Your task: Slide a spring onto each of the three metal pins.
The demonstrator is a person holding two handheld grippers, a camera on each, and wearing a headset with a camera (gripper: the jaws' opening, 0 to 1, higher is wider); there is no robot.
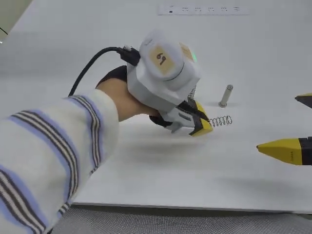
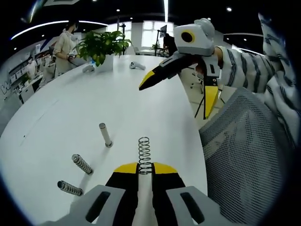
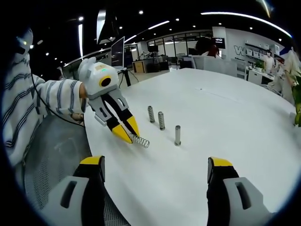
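1 spring (image 2: 144,153) is being pinched at its end by the L gripper (image 2: 145,168), on or just over the white table (image 2: 70,117), near the bare pin (image 2: 105,134). R gripper (image 3: 155,164) is being held wide open, empty; office w/ plant (image 2: 101,47) behind.

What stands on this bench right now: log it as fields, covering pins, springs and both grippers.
surface: white table
sprung pins: two, upright, side by side
bare pin: one, upright, next in the row
spring: pinched at one end, the rest sticking out past the jaws
left gripper: shut on the spring, short of the bare pin
right gripper: open, holding nothing, off to the side
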